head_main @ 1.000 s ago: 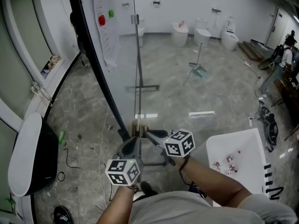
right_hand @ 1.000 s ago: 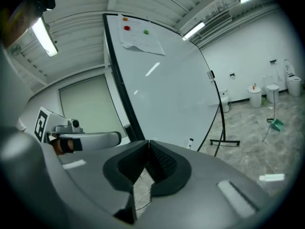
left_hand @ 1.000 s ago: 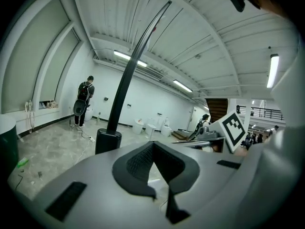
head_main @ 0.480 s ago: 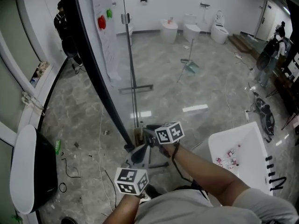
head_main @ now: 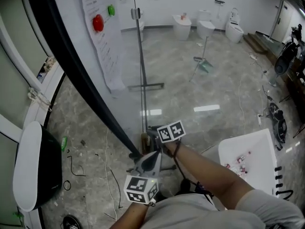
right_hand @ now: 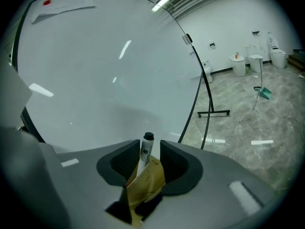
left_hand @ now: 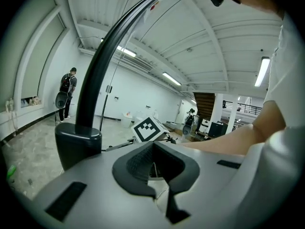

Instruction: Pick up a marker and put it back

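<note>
A white marker [right_hand: 146,149] with a black cap stands upright between the jaws of my right gripper [right_hand: 145,146], with a scrap of yellow tape below it. The jaws are opening, and a gap shows on the marker's right side. They point at the large whiteboard [right_hand: 95,70] close ahead. In the head view the right gripper [head_main: 151,136] is at the board's [head_main: 86,66] lower edge, and the marker is hidden there. My left gripper [head_main: 153,155] is below it, near my body. In its own view the left gripper [left_hand: 153,151] is shut and holds nothing.
A paper sheet [head_main: 102,42] with a red magnet [head_main: 97,23] and a green magnet [head_main: 111,10] hangs on the board. A white table [head_main: 257,144] with small items is at the right, a black-and-white seat [head_main: 33,166] at the left. Cables lie on the floor. A person [left_hand: 66,87] stands far off.
My right gripper has moved up and left to the board's lower edge. My left gripper has dropped lower, nearer my body. The head view has swung, so the board fills more of the left.
</note>
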Action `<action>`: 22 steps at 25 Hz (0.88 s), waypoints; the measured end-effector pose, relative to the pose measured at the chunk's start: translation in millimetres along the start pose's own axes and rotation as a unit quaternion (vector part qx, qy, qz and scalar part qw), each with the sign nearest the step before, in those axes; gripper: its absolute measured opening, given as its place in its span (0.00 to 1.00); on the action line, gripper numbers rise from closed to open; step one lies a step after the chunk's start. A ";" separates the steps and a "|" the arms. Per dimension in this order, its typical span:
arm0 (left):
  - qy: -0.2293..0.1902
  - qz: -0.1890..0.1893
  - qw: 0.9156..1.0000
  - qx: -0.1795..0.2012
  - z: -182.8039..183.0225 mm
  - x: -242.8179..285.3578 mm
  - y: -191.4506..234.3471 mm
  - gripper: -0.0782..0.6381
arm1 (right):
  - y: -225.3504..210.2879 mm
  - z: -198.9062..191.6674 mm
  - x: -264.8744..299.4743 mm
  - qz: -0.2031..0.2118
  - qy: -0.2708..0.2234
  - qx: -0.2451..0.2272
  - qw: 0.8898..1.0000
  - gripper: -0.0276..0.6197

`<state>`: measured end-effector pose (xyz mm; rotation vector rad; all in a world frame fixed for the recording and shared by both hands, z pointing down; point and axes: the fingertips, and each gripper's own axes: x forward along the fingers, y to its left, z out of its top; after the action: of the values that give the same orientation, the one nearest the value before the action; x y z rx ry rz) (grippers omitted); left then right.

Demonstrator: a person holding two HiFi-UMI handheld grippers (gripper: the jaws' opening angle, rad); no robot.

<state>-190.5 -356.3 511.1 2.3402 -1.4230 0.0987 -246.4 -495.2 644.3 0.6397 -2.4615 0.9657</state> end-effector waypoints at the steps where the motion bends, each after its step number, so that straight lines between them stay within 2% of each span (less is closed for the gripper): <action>1: -0.001 0.003 1.000 0.000 0.5 1.7 0.4 0.11 | -0.6 0.9 2.4 0.003 0.001 -0.001 1.000 0.23; 7: -0.001 0.016 1.000 -0.003 -0.5 9.8 1.6 0.11 | 7.6 7.4 6.6 0.026 -0.001 -0.026 0.999 0.16; 14: -0.007 0.028 1.000 -0.007 5.2 15.8 -1.1 0.11 | 31.7 23.5 -19.3 0.053 -0.033 -0.069 0.996 0.14; 18: -0.018 0.031 0.999 -0.002 18.7 19.1 -4.6 0.11 | 49.5 40.5 -44.2 0.057 -0.062 -0.119 0.989 0.15; 22: -0.033 0.032 0.999 0.009 36.8 21.7 -13.1 0.11 | 69.5 63.5 -80.5 0.052 -0.104 -0.170 0.979 0.14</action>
<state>-174.0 -382.8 479.1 2.3324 -1.5346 0.0514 -233.2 -473.8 523.0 0.5198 -2.7790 0.5126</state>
